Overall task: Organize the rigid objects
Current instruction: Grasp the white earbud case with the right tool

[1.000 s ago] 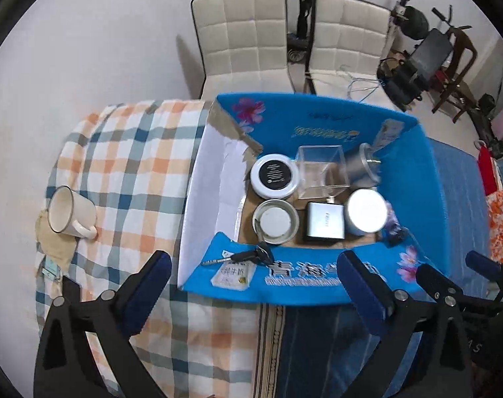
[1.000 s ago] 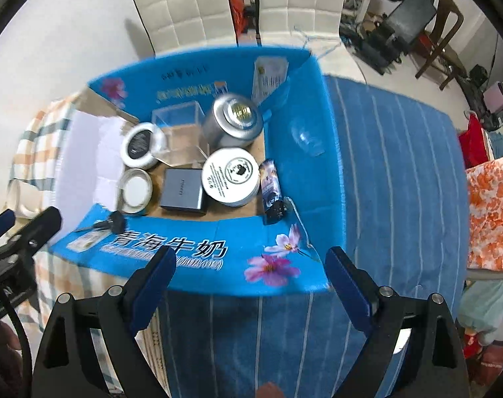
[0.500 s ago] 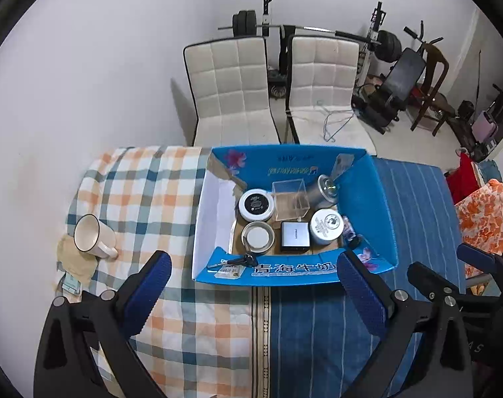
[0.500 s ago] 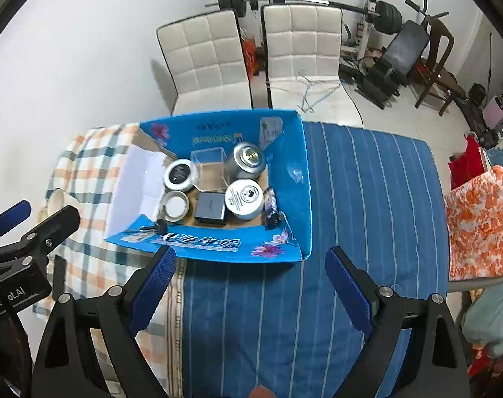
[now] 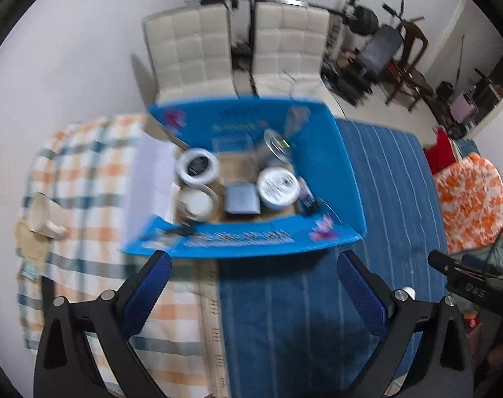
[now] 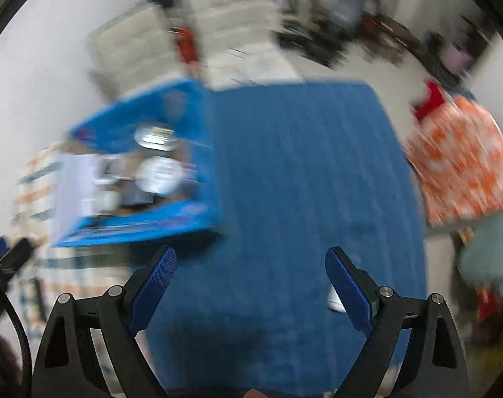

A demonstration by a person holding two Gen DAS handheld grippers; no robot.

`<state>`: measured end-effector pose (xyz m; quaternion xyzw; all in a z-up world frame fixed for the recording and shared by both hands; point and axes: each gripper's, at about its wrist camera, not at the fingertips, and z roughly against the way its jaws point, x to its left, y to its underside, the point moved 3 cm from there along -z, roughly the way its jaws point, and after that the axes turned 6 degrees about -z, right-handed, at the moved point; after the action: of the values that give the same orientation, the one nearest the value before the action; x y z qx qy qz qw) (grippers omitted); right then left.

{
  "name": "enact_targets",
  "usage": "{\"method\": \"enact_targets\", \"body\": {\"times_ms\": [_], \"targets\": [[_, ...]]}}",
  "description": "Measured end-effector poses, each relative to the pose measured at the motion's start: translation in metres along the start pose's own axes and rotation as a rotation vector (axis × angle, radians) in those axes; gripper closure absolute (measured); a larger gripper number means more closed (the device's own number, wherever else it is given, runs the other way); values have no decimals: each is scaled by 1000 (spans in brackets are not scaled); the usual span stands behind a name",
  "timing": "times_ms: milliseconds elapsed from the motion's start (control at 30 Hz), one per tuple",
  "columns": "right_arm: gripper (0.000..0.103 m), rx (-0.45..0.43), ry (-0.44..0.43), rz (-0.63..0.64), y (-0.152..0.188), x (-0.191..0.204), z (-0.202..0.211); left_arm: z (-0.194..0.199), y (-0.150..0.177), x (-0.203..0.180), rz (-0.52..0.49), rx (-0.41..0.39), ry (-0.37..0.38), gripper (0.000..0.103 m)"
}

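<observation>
While we had both grippers tipped steeply down over the table, neither one had anything in it. Our left gripper sat with its blue pads spread wide over the seam where the checked cloth met the blue striped cloth, nothing between them. Our right gripper was just as wide apart and empty, hanging over plain blue cloth, though that view was badly smeared.

All the rigid stuff was sitting in the blue cardboard box just beyond the left gripper's tips: a round tin with a dark lid, a white-lidded jar right in front of it, a small grey box, a white-topped tin, a metal can behind that and a clear plastic box. A cream mug lay on the checked cloth, well apart from the box on the left.

Two white padded chairs stood behind the table, gym gear further back, and an orange patterned fabric off to the right.
</observation>
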<state>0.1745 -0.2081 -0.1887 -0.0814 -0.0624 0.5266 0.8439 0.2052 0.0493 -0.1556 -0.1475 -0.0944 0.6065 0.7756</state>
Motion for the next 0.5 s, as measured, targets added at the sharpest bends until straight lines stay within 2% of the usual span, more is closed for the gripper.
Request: {"method": "enact_targets", "body": {"times_ms": [67, 167, 333, 400, 467, 500], "targets": [[9, 72, 57, -89, 8, -45, -39, -19, 2, -14, -12, 34, 16, 0], [9, 185, 92, -179, 25, -94, -95, -47, 5, -33, -32, 76, 22, 0], [9, 318, 80, -236, 55, -129, -159, -88, 11, -51, -44, 163, 32, 0], [10, 336, 66, -244, 62, -132, -175, -94, 13, -56, -52, 177, 18, 0], [17, 340, 76, -244, 64, -134, -184, -96, 14, -56, -53, 177, 12, 1], [33, 345, 86, -242, 65, -134, -188, -97, 16, -57, -55, 182, 6, 0]]}}
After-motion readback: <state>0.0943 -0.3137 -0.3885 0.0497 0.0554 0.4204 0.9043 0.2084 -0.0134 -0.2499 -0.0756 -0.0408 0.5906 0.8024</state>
